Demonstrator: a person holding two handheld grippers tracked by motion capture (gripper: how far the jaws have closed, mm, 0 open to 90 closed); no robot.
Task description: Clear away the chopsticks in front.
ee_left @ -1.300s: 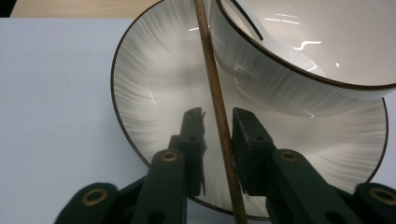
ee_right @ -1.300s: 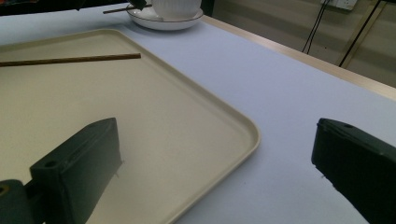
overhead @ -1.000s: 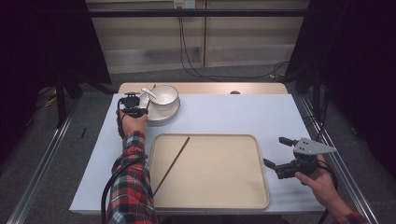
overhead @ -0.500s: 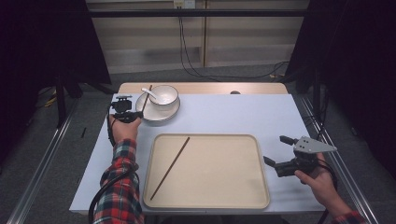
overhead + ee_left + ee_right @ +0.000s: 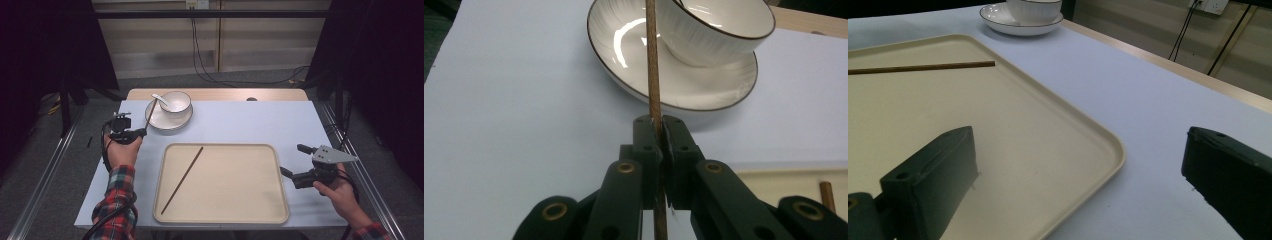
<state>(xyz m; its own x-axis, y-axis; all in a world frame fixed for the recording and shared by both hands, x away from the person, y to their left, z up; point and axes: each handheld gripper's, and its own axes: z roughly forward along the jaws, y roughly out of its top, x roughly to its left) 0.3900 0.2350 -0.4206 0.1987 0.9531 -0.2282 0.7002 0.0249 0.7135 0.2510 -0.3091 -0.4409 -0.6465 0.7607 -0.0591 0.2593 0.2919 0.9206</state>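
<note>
Seen from the high view, your left gripper [image 5: 142,132] is clamping a thin brown wooden chopstick [image 5: 150,115] at centre left, its tip reaching the white ribbed plate [image 5: 161,120] under a white bowl [image 5: 175,102].

In the left gripper view, your jaws are pinching that stick at frame centre.

In the right gripper view, your right gripper [image 5: 1078,185] is gaping wide over the beige tray's [image 5: 1108,145] corner, a second chopstick [image 5: 923,67] lying upper left.

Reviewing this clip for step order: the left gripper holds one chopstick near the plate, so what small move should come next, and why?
Probably carry it over to the tray. The left gripper is shut on a chopstick whose far end reaches over the plate, while the other chopstick already lies in the tray. Laying it beside that one would pair them. The right gripper waits open at the tray's edge.
</note>
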